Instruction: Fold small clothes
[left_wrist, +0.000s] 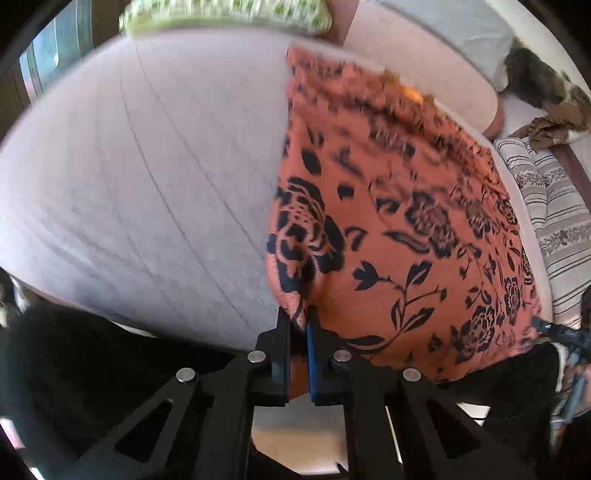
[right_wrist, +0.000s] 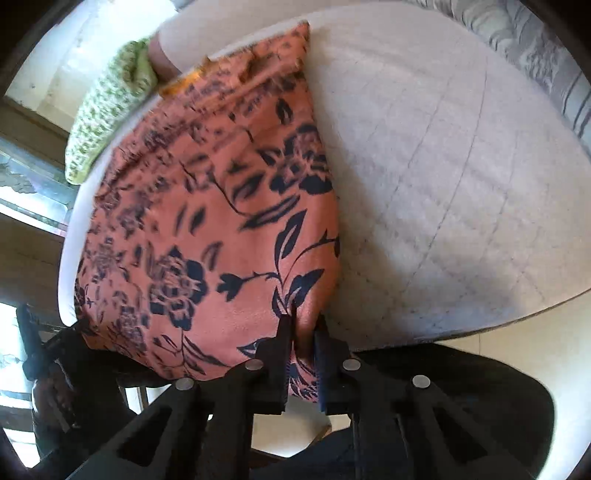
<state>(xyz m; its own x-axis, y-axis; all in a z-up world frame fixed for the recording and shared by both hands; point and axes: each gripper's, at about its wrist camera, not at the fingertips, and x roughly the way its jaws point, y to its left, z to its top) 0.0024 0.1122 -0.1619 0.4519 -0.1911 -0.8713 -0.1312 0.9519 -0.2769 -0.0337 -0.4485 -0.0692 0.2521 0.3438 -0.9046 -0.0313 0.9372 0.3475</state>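
Note:
An orange garment with a dark floral print (left_wrist: 399, 236) lies spread over a pale quilted surface (left_wrist: 147, 166). My left gripper (left_wrist: 298, 317) is shut on the garment's near left corner, with cloth pinched between the jaws. My right gripper (right_wrist: 303, 325) is shut on the near right corner of the same garment (right_wrist: 207, 221). The right gripper also shows at the far right edge of the left wrist view (left_wrist: 561, 332), and the left gripper at the lower left of the right wrist view (right_wrist: 48, 343). The garment's far edge is blurred.
A green-and-white knitted piece (left_wrist: 229, 14) (right_wrist: 110, 107) lies at the far end of the quilted surface (right_wrist: 461, 184). A striped cushion (left_wrist: 554, 214) and a brown crumpled item (left_wrist: 550, 125) lie to the right. A grey striped cushion (right_wrist: 535, 48) borders the far right.

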